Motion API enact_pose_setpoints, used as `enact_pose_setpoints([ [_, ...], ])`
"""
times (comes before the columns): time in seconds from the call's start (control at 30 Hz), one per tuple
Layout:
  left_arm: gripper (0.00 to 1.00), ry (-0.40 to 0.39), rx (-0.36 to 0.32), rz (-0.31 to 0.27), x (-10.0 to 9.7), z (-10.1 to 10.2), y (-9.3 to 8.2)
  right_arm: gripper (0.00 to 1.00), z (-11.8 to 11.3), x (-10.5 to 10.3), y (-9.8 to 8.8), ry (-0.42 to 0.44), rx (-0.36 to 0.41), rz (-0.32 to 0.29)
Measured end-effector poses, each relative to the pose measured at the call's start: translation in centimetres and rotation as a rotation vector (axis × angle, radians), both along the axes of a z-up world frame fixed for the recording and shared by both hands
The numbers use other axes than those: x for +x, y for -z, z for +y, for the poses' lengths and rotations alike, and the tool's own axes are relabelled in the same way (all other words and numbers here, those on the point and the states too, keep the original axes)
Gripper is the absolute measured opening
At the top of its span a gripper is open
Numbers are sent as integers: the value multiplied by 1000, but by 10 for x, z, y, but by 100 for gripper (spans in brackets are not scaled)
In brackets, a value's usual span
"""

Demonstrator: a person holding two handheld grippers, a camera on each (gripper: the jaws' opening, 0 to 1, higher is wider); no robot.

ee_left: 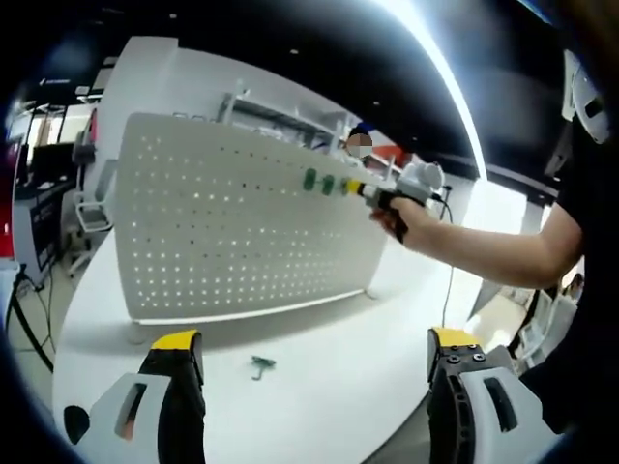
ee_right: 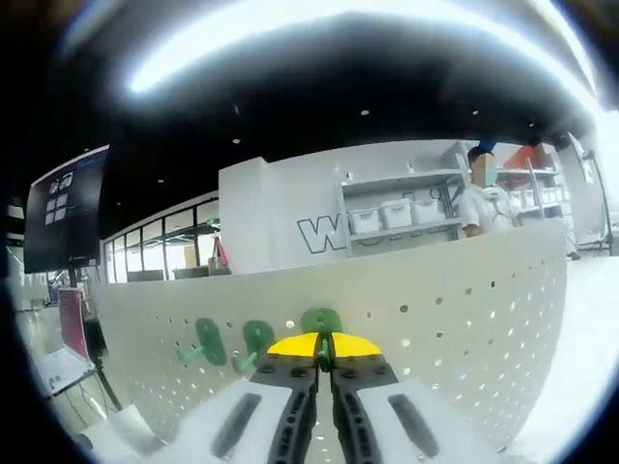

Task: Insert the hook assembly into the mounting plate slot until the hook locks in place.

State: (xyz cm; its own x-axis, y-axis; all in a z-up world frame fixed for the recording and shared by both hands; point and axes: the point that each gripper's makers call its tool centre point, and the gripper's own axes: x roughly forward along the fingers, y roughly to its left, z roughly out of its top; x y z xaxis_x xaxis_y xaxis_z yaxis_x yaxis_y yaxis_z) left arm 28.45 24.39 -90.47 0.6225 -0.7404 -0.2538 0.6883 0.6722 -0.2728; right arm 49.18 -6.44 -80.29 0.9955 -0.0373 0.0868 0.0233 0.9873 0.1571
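Note:
A white perforated mounting plate (ee_left: 242, 227) stands upright on the white table (ee_left: 319, 387). Two green hooks (ee_left: 309, 179) (ee_left: 328, 184) hang in its upper row. In the left gripper view my right gripper (ee_left: 354, 188) is held by a hand at the plate, just right of those hooks. In the right gripper view that gripper (ee_right: 324, 350) is shut on a third green hook (ee_right: 320, 321) pressed against the plate (ee_right: 464, 300), with the other two hooks (ee_right: 208, 340) (ee_right: 255, 340) to its left. My left gripper (ee_left: 314, 353) is open above the table. A loose green hook (ee_left: 261, 365) lies on the table between its jaws.
The plate rests on small feet near the table's far edge. Shelves with white bins (ee_right: 397, 215) and a standing person (ee_right: 481, 198) are behind the plate. A dark screen (ee_right: 63, 208) and a red chair (ee_right: 73, 319) are at the left. A cable (ee_left: 448, 280) hangs from the right gripper.

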Motion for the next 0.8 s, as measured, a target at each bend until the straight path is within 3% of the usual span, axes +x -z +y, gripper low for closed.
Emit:
enact_pose_setpoints([
  [0.43,97,-29,-9,3,-1,7,1,0,-3,3,5,34,-1,-2],
  [0.5,97,-35,-7,2,-1,10,1,0,-3,5,5,45,-34,-1],
  [0.8,97,-63,-9,5,-4,18,4,0,-3,5,7,57,-48,6],
])
